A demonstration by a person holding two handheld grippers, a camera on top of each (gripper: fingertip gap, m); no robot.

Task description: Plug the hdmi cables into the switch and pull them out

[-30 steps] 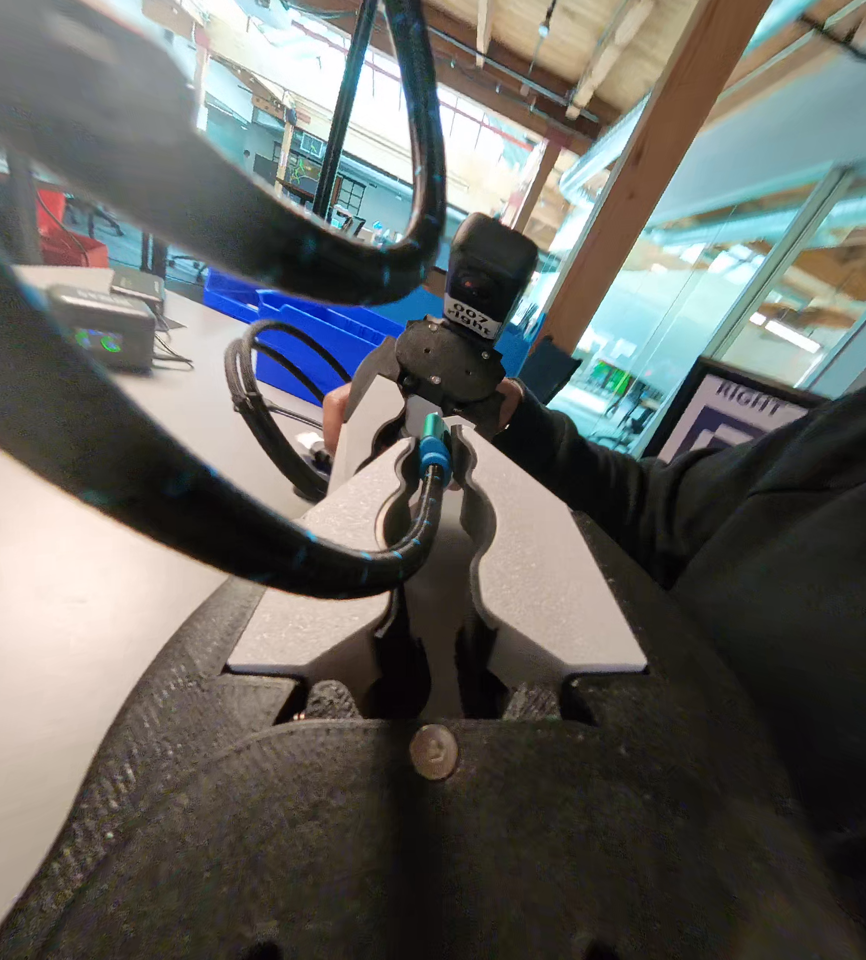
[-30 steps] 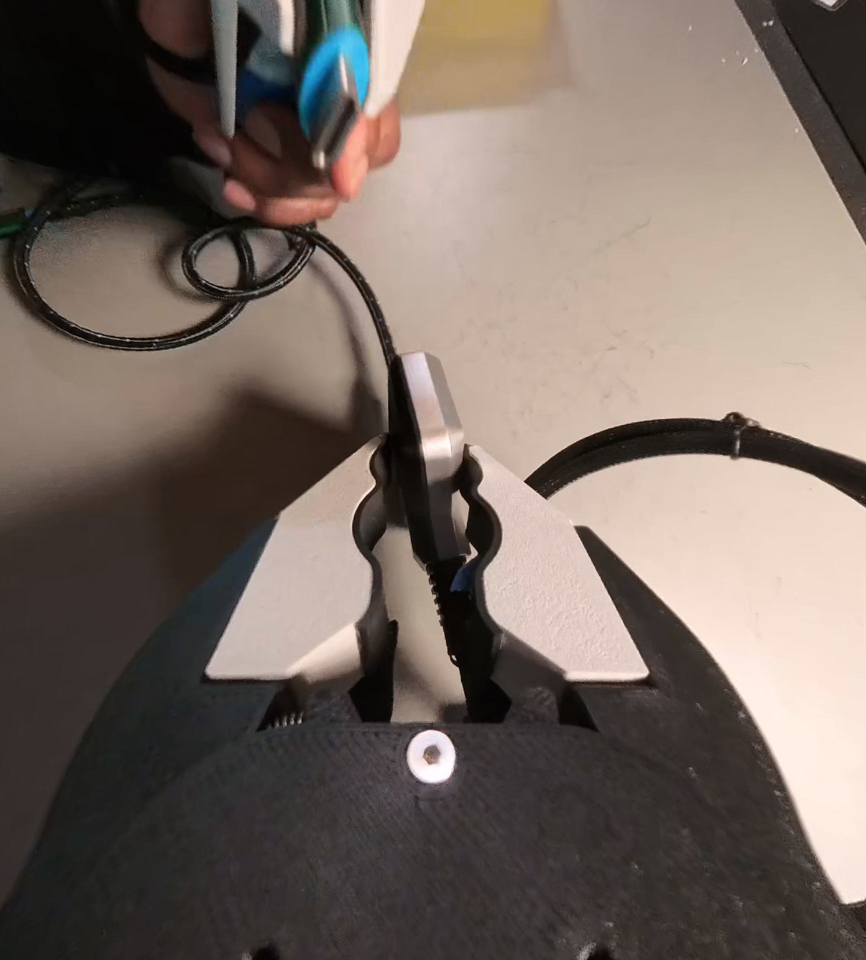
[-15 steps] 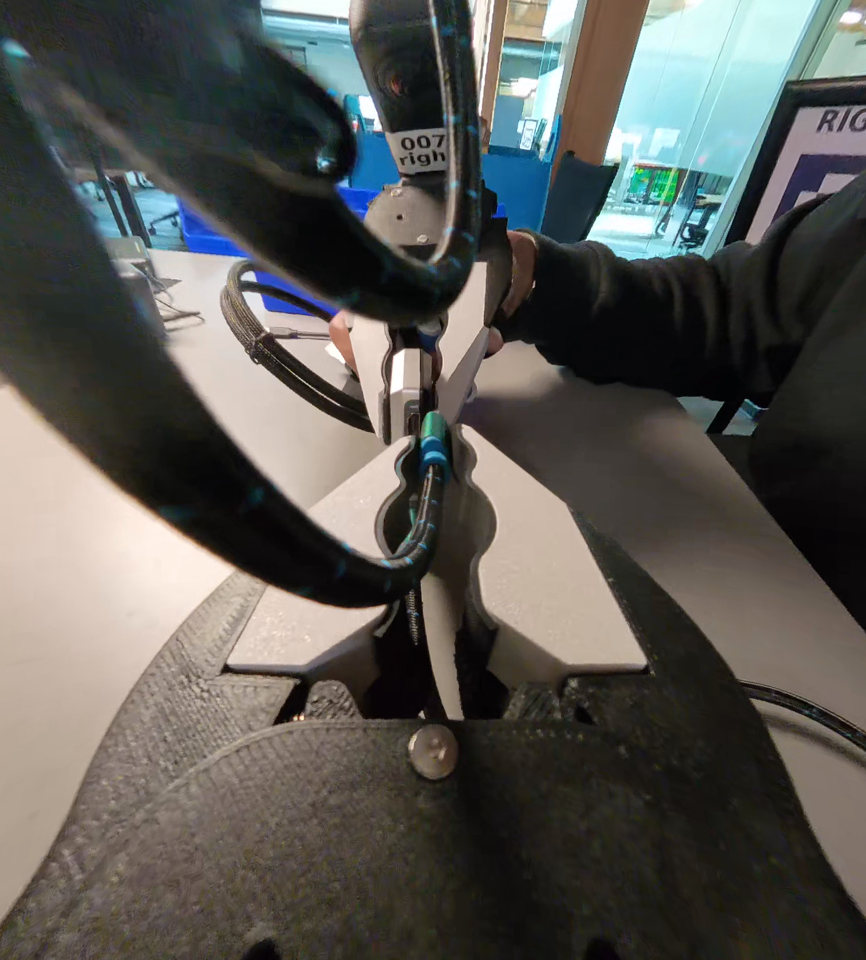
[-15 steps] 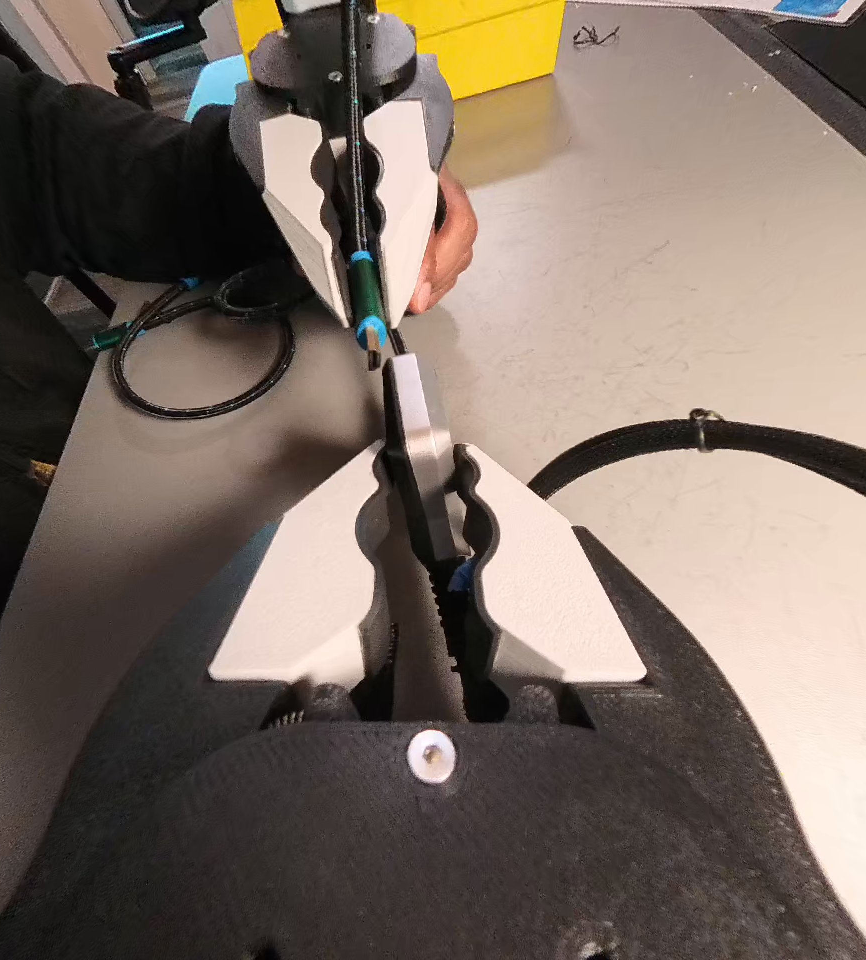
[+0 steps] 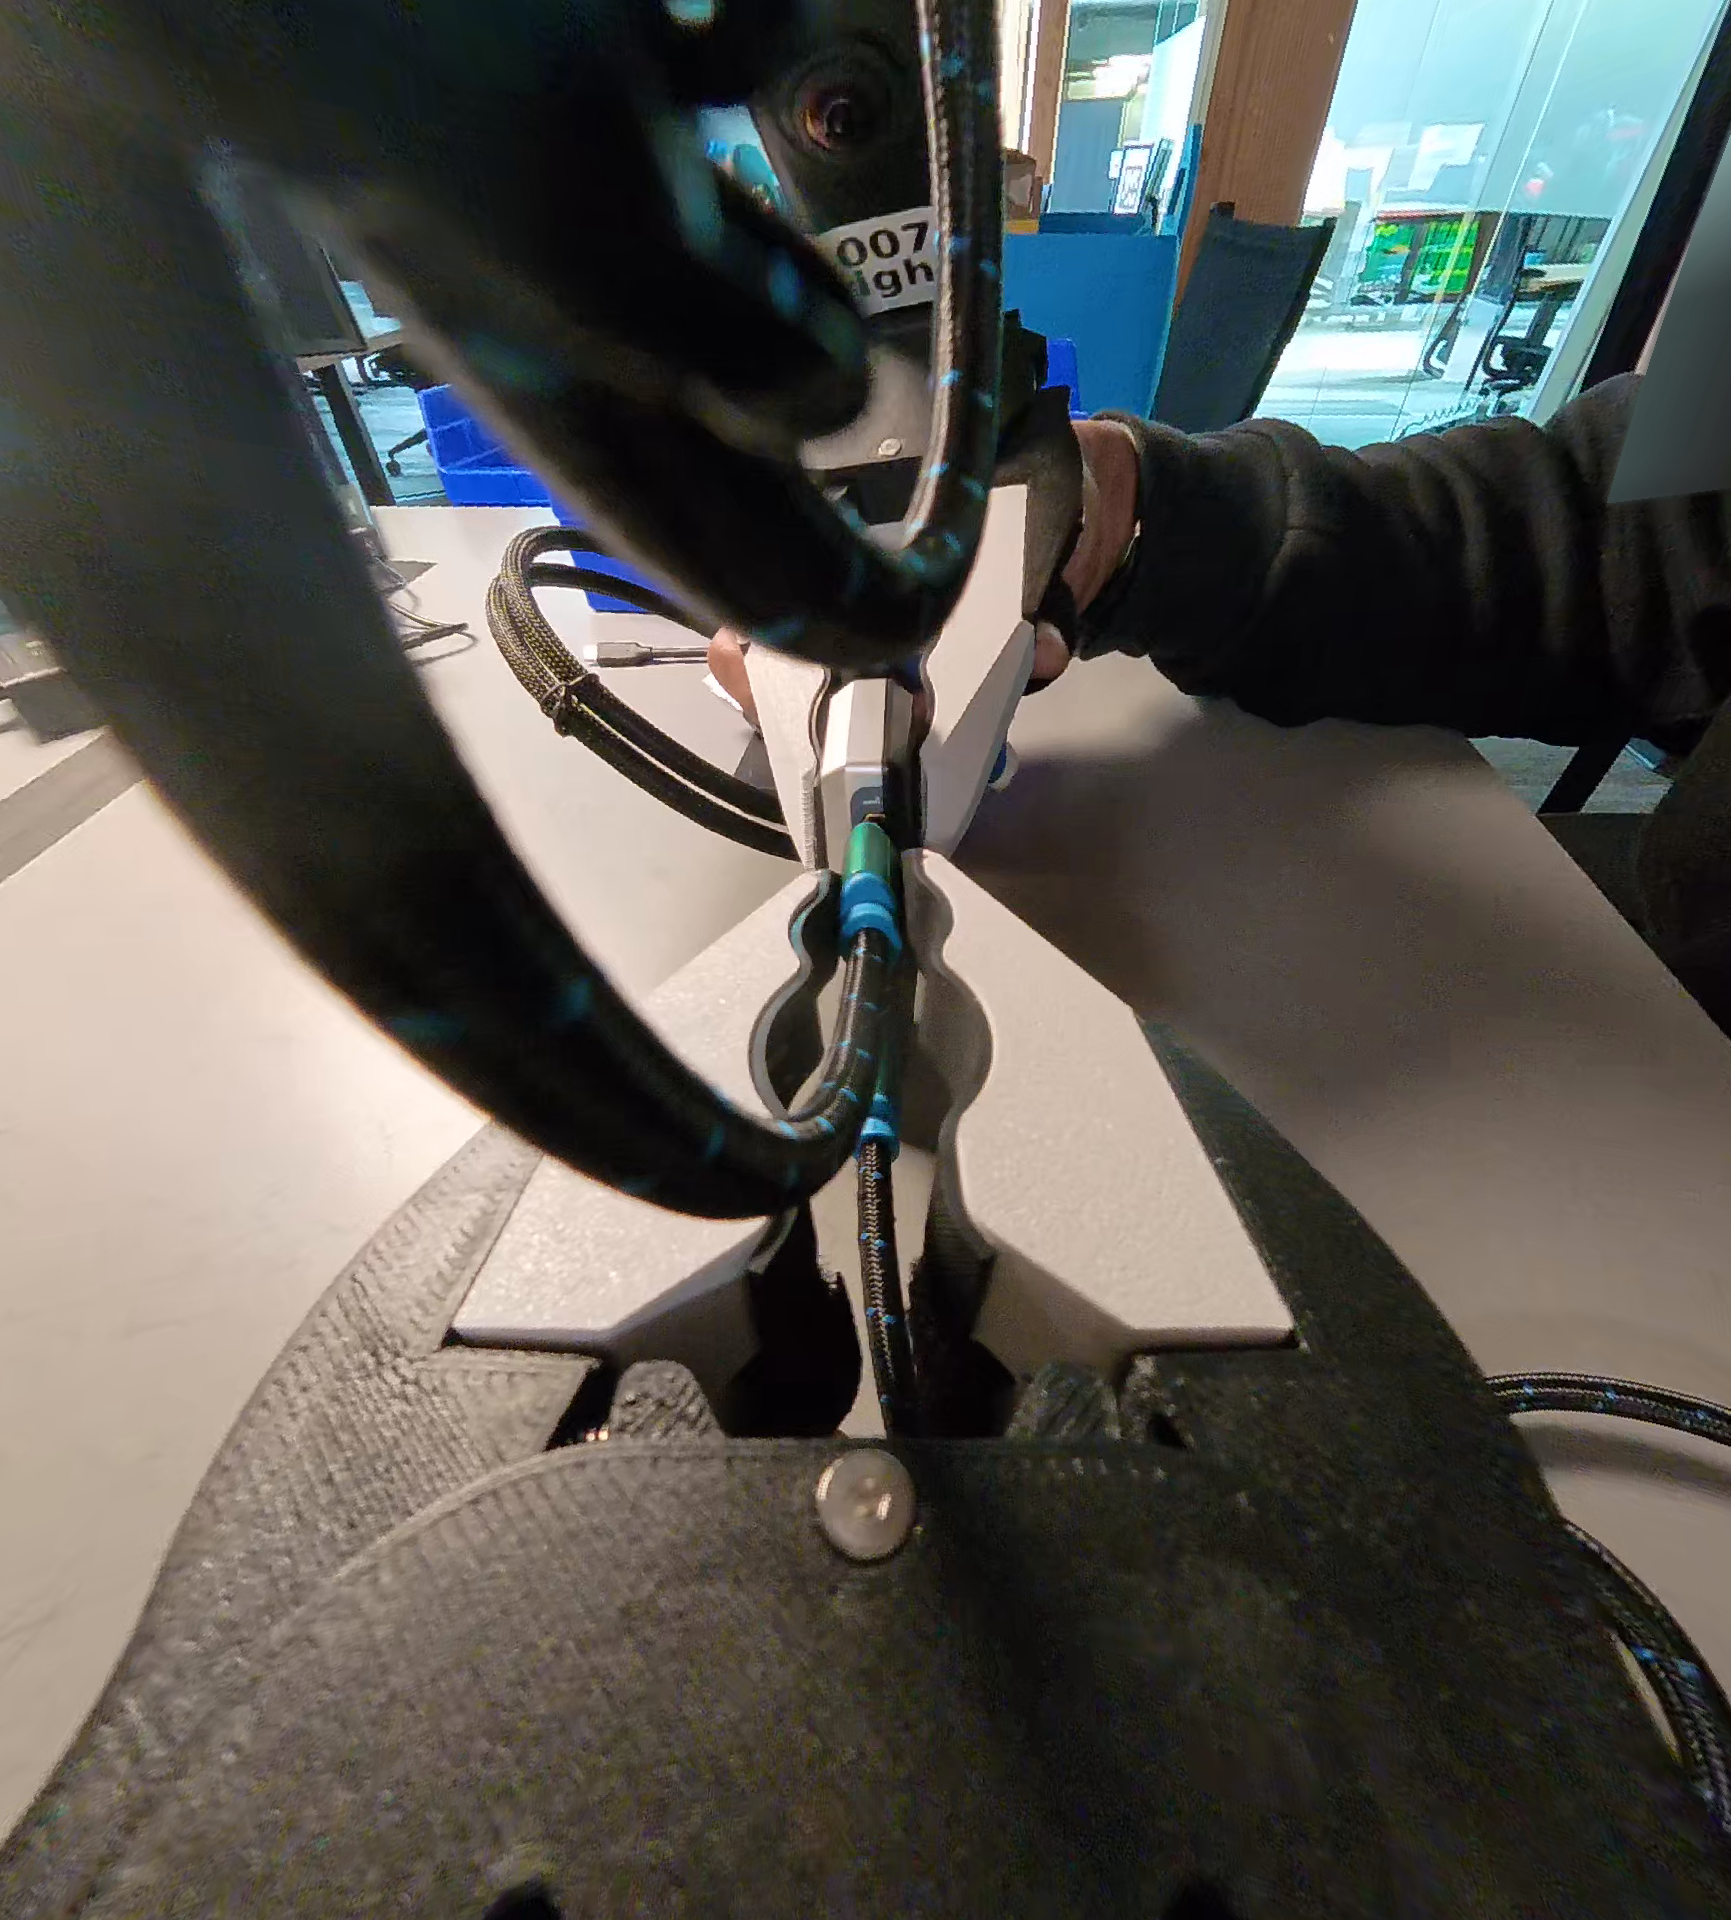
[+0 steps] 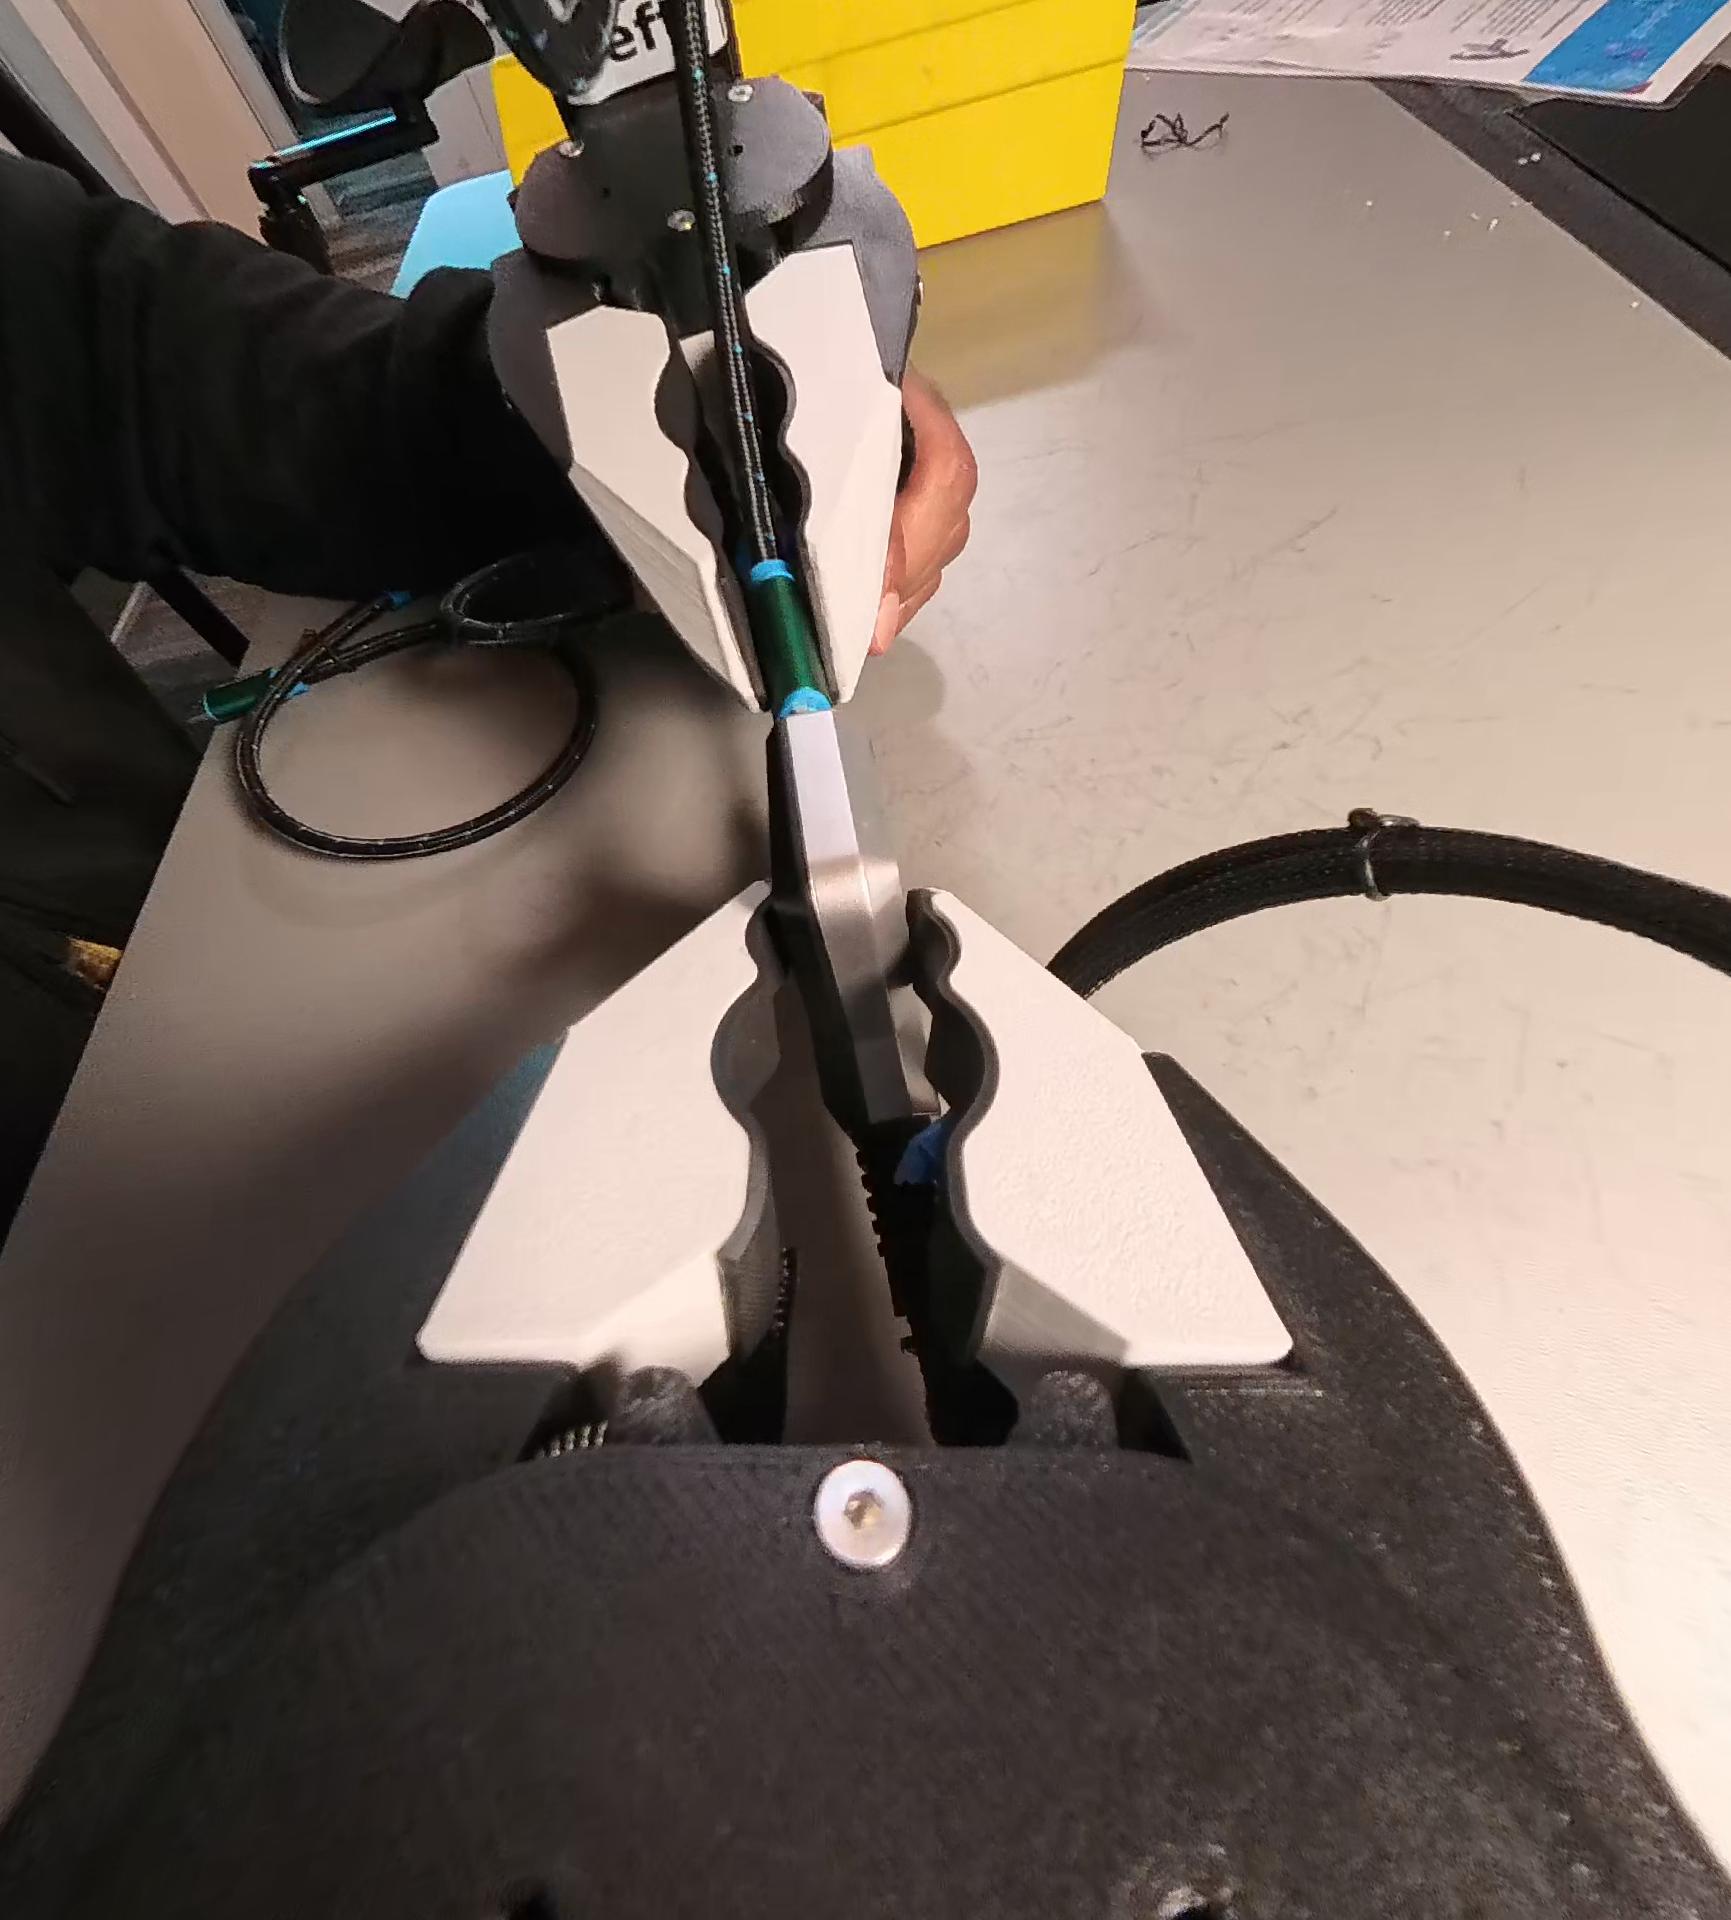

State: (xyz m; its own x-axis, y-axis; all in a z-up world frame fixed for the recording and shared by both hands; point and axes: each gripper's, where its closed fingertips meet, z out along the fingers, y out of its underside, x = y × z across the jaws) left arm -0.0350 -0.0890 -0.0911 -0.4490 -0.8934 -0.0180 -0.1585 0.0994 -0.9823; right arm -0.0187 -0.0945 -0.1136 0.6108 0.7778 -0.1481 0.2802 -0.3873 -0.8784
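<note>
Above the pale grey tabletop (image 6: pixel 1360 520), two hand-held claws meet nose to nose.

Right gripper (image 6: pixel 840 914): white wavy-edged fingers on a black textured body, pinched onto the slim silver-and-black HDMI switch (image 6: pixel 835 862), which stands on edge and juts forward past the fingertips. A ribbed black strain relief with a blue band runs back from the switch between the fingers. In the left wrist view the same claw (image 5: pixel 887 821) appears farther off, gripped by a hand (image 5: pixel 1089 561) in a black sleeve.

Left gripper (image 5: pixel 876 883): the same make, fingers pressed together on the green metal HDMI plug with blue collars (image 5: pixel 866 868). The plug tip touches the far end face of the switch; how deep it sits cannot be told. From the right wrist view this claw (image 6: pixel 788 686) angles down from above, with the plug (image 6: pixel 788 639) between its tips and a hand (image 6: pixel 928 530) behind it.

Black braided cable with blue flecks (image 5: pixel 871 1278): runs back from the plug through the left claw's gap, then loops up large and blurred close to the lens.

Other items:
- Second black cable, coiled, with a green plug end (image 6: pixel 425 748), lying flat near the table edge.
- Thick black braided sleeve with a tie (image 6: pixel 1463 862), curving across the tabletop.
- Yellow box (image 6: pixel 944 104) at the far end of the table.
- Blue bins (image 5: pixel 487 457) beyond the table.
</note>
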